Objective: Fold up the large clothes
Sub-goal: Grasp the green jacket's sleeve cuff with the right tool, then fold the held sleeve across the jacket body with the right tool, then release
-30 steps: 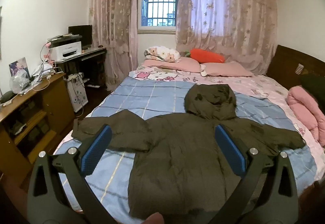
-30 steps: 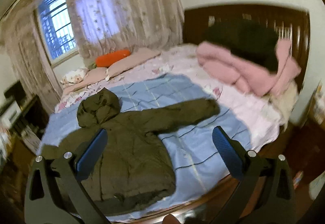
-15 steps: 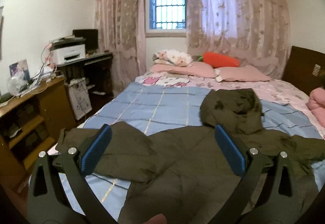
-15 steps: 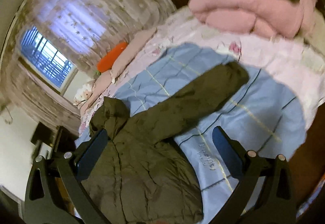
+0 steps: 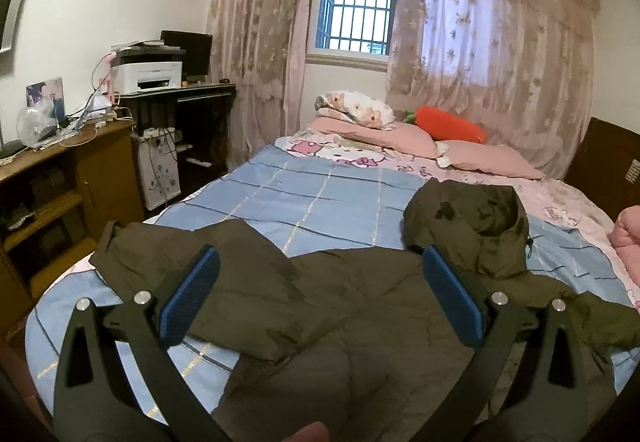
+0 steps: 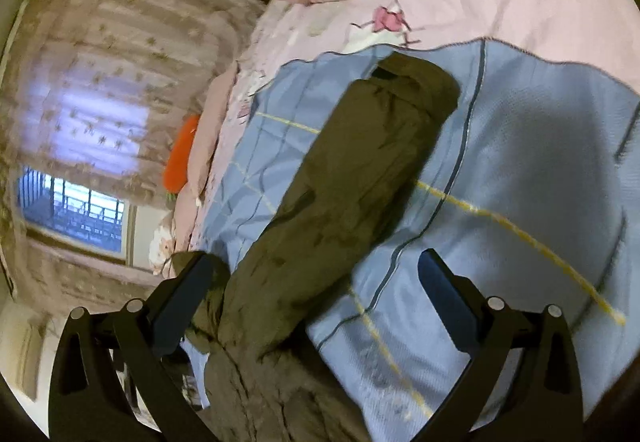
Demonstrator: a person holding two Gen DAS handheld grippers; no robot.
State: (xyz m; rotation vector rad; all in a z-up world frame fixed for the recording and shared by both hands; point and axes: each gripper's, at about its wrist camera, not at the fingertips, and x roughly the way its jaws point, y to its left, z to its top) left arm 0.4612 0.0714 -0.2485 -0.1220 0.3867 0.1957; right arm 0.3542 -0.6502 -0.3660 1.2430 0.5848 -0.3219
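Both grippers, left (image 5: 318,294) and right (image 6: 316,296), gape empty; we risk pinching blue sheet (image 6: 500,169) with the jacket (image 6: 352,177) sleeve.

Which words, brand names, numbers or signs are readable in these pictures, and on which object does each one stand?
No text can be read.
Printer: no label legible, too small.
Pink sheet: cartoon cat prints only, no legible words.
Photo on the cabinet: too small to tell.
Olive jacket: no visible label.

- Left gripper (image 5: 320,294): black plastic fingers, blue ribbed pads (image 5: 188,296), silver round screws.
- Right gripper (image 6: 316,306): black fingers, dark blue pads (image 6: 448,302), silver screws.
- Bare fingertip (image 5: 306,433) at the lower edge.
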